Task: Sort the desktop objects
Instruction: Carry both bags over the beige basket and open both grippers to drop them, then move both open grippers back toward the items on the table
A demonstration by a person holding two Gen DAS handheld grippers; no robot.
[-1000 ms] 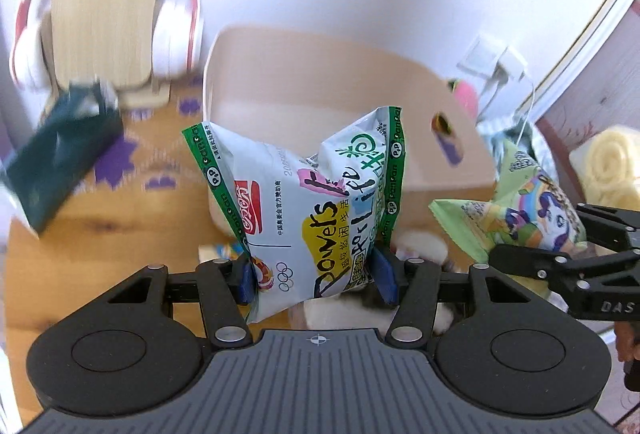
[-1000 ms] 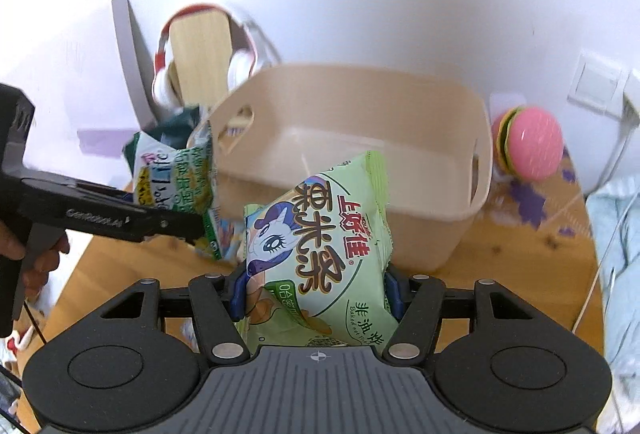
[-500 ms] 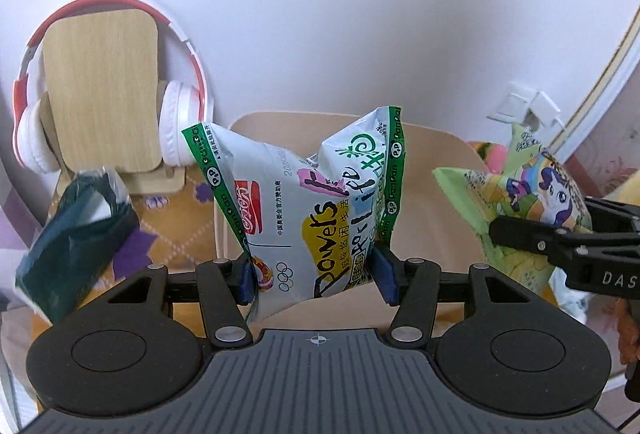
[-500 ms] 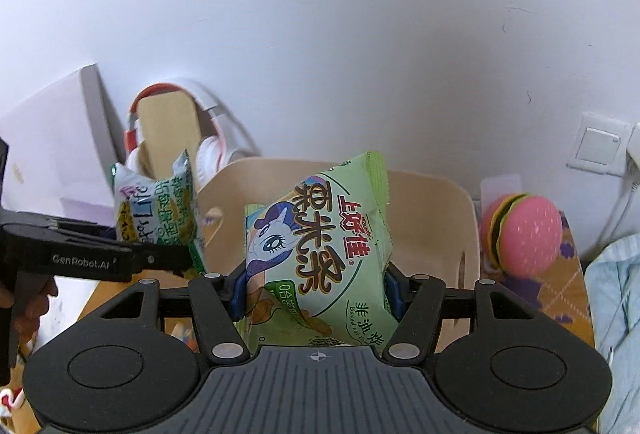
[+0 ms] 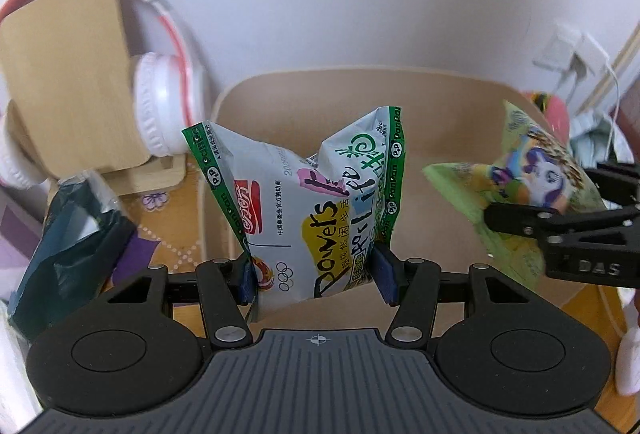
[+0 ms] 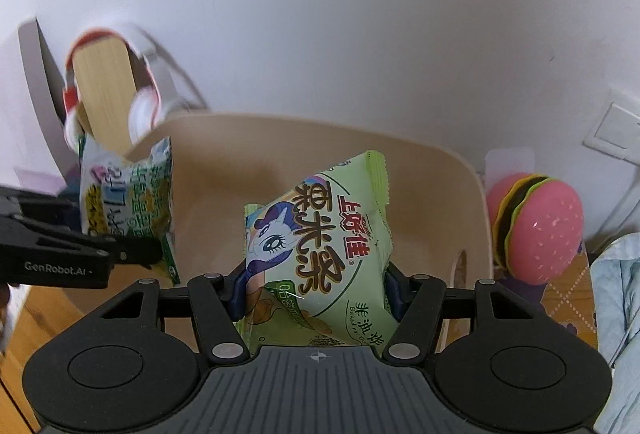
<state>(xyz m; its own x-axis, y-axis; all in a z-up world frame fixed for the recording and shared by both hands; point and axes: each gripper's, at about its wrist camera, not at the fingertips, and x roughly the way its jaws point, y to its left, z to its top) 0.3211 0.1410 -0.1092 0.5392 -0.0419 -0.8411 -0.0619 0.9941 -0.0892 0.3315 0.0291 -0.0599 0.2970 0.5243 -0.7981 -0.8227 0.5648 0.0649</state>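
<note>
My left gripper (image 5: 316,280) is shut on a white and green snack bag (image 5: 308,209) and holds it above the open beige bin (image 5: 440,81). My right gripper (image 6: 314,292) is shut on a light green pony snack bag (image 6: 320,254), also held over the bin (image 6: 476,185). In the left wrist view the right gripper (image 5: 560,230) and its green bag (image 5: 528,185) show at the right. In the right wrist view the left gripper (image 6: 72,250) and its white bag (image 6: 128,201) show at the left, over the bin's left rim.
White and red headphones (image 5: 164,105) hang on a wooden stand (image 5: 60,81) left of the bin. A dark green bag (image 5: 68,246) lies at the left. A pink burger toy (image 6: 536,230) sits right of the bin, by a wall socket (image 6: 616,133) and cloth.
Both grippers have moved forward over the bin with their bags and tilted down after a brief lift. The bin's inside now fills the view beneath both bags.
</note>
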